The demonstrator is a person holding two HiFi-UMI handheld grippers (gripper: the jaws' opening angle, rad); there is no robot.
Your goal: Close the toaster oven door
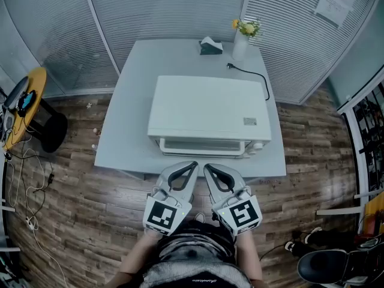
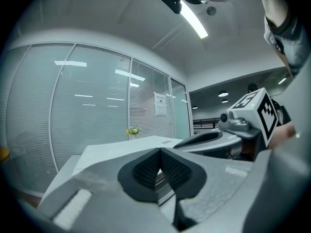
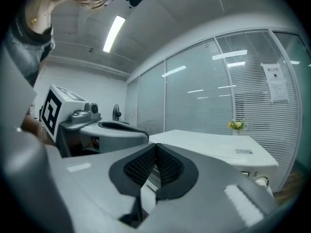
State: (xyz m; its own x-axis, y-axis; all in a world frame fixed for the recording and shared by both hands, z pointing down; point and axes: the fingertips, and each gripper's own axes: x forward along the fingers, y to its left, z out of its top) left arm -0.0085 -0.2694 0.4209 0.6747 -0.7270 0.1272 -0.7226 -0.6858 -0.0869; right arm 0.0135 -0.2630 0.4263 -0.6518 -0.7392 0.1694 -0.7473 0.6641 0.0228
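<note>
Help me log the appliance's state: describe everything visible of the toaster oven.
The toaster oven is a white metal-looking box standing level on the pale table, front toward the person. Its flat top bears a small label near the front right corner. The door looks shut; a knob sits right of it. A black cord trails behind. Only the table touches it.

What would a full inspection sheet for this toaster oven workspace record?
Surface: pale grey rectangular table, no spills seen.
Job's things: white boxy metal toaster oven; door appears closed.
Clutter: dark tissue box and white vase of yellow flowers at the far edge.
Grippers: left gripper and right gripper both shut, empty, by the table's near edge.
Cables: black power cord on table; loose wires on floor, left.
Surroundings: wooden plank floor, slatted blinds, round yellow side table.
</note>
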